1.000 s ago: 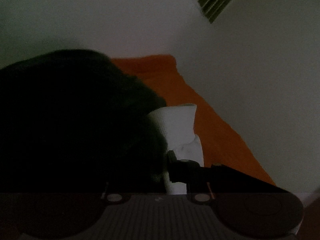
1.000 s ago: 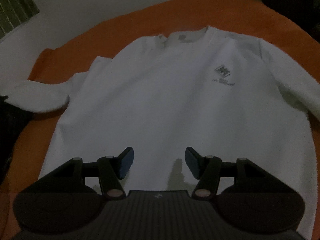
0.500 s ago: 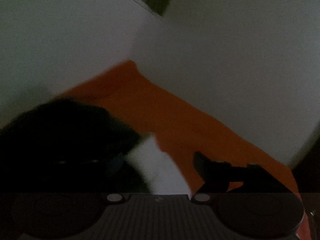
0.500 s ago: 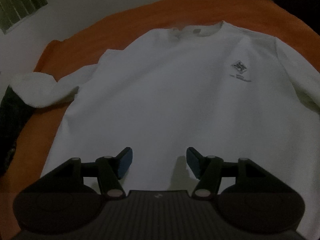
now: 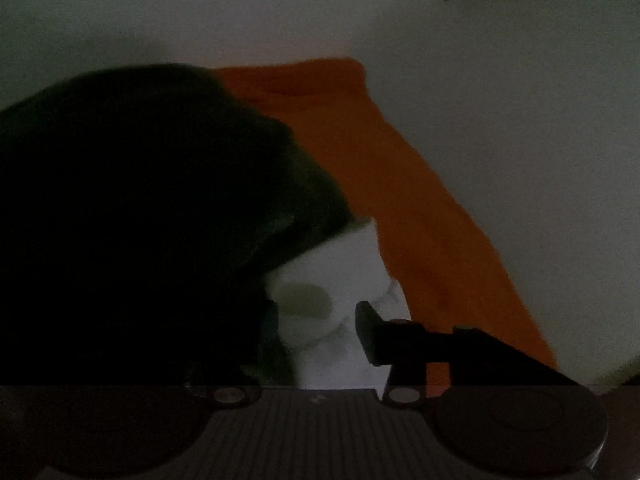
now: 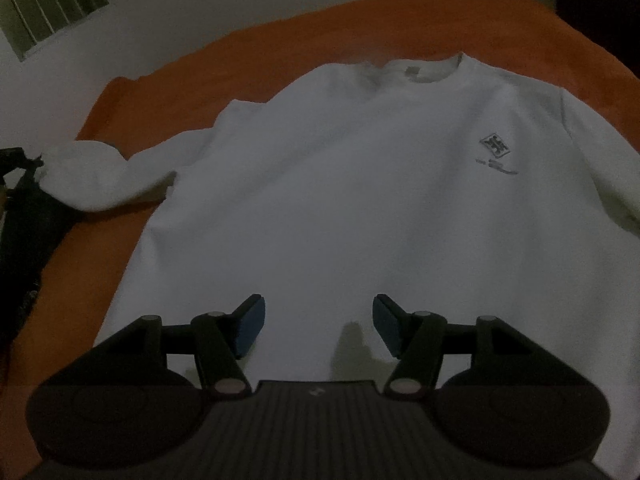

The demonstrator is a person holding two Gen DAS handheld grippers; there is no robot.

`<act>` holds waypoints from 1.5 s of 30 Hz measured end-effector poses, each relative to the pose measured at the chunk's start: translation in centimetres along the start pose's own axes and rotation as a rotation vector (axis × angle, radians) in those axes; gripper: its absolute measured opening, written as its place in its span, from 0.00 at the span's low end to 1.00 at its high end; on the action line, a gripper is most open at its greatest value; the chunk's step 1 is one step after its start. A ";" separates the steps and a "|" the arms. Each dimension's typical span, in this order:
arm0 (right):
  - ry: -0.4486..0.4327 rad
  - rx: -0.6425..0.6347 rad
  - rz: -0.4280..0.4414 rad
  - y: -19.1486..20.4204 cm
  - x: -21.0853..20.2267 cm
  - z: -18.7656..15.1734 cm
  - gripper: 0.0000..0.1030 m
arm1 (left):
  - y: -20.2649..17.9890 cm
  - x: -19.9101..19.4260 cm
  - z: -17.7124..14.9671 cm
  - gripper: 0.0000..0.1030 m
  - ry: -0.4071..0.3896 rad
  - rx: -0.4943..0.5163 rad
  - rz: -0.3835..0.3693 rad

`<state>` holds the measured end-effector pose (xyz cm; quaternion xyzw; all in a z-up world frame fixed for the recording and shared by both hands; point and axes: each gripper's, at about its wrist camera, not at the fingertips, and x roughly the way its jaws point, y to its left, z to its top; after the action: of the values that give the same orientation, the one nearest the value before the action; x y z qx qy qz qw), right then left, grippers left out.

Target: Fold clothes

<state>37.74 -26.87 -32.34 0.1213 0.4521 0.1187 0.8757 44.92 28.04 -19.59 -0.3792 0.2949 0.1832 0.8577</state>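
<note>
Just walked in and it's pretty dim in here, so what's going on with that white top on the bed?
A white sweatshirt lies spread face up on an orange bedspread, not yet folded. The left gripper is at the cuff of one sleeve, beside a dark garment; whether it grips the cuff is unclear. The right gripper hovers, jaws open, over the hem.

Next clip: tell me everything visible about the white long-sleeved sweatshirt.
The white long-sleeved sweatshirt lies flat, front up, on the orange bed cover. Soft knit, ribbed round collar with a neck label, and a small dark diamond logo with lettering on the chest. One sleeve stretches sideways; its cuff sits between the left gripper's parted fingers. The right gripper hovers open above the hem.
</note>
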 end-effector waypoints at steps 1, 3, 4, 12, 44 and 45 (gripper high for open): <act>0.003 0.004 0.002 0.0 0.1 -0.1 0.62 | 0.0 -0.2 -0.1 0.43 -0.011 0.036 0.013; 0.010 0.012 0.002 0.0 0.3 -0.2 0.62 | 0.4 0.1 -0.1 0.44 -0.011 0.056 0.006; 0.012 0.014 0.004 0.0 0.5 -0.2 0.62 | 0.7 0.4 0.0 0.48 -0.010 0.039 -0.017; 0.027 -0.024 0.020 1.7 1.5 -0.2 0.62 | -2.0 -1.5 0.8 0.02 -0.231 0.023 -0.126; 0.114 0.005 0.013 -2.0 1.6 0.3 0.66 | -8.3 -7.7 -5.2 0.62 -0.364 0.646 0.013; 0.111 0.005 0.019 -2.1 1.8 0.4 0.66 | -12.0 -5.0 -6.0 0.69 -0.227 0.801 -0.155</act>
<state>39.30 -28.33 -34.09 0.1212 0.4991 0.1322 0.8478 45.41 15.27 -13.11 -0.0145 0.2169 0.0299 0.9756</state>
